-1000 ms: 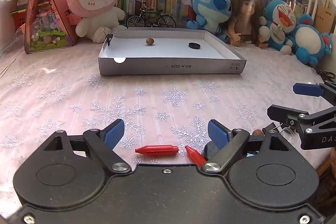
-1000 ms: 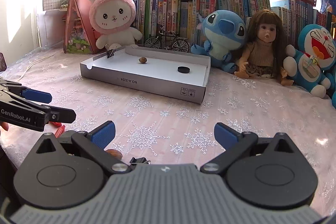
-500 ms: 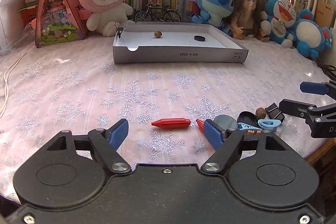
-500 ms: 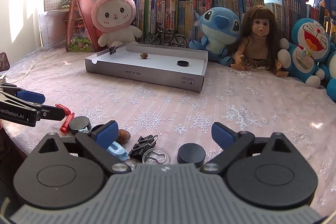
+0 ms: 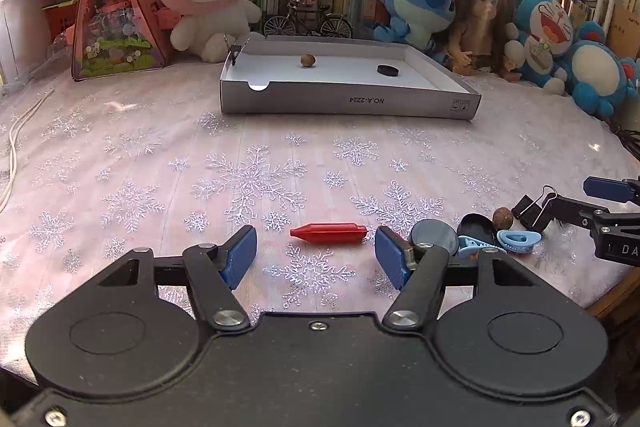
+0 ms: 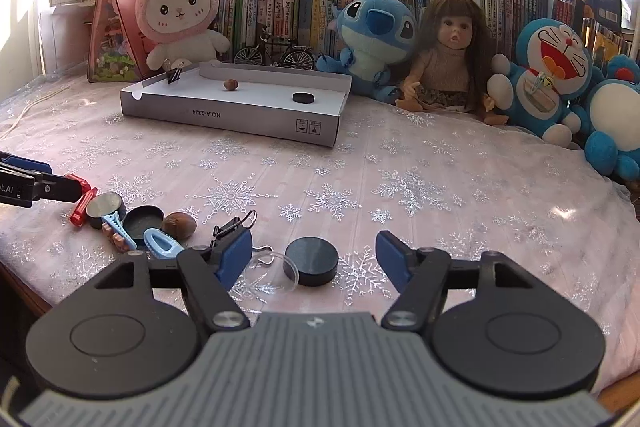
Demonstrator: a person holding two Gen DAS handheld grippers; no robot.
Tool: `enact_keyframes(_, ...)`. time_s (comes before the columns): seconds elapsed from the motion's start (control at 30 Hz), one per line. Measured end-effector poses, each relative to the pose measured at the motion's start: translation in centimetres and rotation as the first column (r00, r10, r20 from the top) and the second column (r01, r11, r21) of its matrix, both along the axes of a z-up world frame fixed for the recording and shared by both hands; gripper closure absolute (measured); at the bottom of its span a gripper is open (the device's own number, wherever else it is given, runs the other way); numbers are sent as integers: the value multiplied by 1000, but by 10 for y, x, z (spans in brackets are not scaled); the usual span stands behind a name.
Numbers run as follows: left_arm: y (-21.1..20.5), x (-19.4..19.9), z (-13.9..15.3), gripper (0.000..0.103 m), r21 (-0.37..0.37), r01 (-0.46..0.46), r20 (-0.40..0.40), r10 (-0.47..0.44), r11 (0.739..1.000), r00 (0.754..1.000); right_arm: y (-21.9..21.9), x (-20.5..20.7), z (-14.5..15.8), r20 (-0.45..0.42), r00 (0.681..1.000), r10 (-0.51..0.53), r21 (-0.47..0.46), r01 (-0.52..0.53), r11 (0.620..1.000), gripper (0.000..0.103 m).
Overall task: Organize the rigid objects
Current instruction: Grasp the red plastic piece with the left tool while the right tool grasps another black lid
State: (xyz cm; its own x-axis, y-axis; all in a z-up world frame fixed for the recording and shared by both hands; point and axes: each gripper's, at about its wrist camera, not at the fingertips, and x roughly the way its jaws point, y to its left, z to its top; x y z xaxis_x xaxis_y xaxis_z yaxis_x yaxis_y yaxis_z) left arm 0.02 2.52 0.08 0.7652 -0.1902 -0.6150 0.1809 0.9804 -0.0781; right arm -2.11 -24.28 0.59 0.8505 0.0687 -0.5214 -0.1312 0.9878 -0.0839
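Observation:
My left gripper [image 5: 316, 257] hovers low over the tablecloth with its jaws closing. A red pointed piece [image 5: 328, 230] lies crosswise just ahead of its blue pads [image 5: 240, 255], untouched. My right gripper [image 6: 314, 259] is closing too, with a black disc [image 6: 311, 261] lying between its pads [image 6: 394, 259], which stand clear of it on both sides. A grey cardboard tray [image 5: 348, 103] at the back holds a nut [image 5: 307, 60], another black disc [image 5: 388, 70] and a binder clip [image 5: 236, 49].
Between the two grippers lies a cluster of small things: a metal cap [image 6: 105, 207], a black lid [image 6: 143, 221], a nut [image 6: 179, 225], a blue clip [image 6: 162, 243], a binder clip [image 6: 230, 227] and a clear lid [image 6: 272, 269]. Plush toys, a doll and books line the back.
Both pairs of jaws have narrowed. Both views shifted, so the cluster of small things came into sight. The black disc now lies between the right pads, and the red piece lies farther ahead of the left pads.

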Motion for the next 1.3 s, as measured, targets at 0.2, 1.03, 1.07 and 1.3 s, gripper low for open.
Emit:
enact_keyframes(0.2,-1,3,-1,50,-7,-9,-3,9,1000,1000,-4,-1,0,0,1000,-22,2,22,1000,28)
enact_keyframes(1.03,1,0,-3,53,17,-40,10,40,999,999,-8,-9,-7,-1,997,-81,-33,81,996,29)
enact_keyframes(1.07,1,0,-3,53,15,-41,9,41,999,999,-6,-9,-8,0,997,-74,-33,74,997,29)
enact_keyframes(1.3,1,1,-4,53,11,-48,12,48,999,999,4,-3,-9,-2,999,-47,-15,47,999,29)
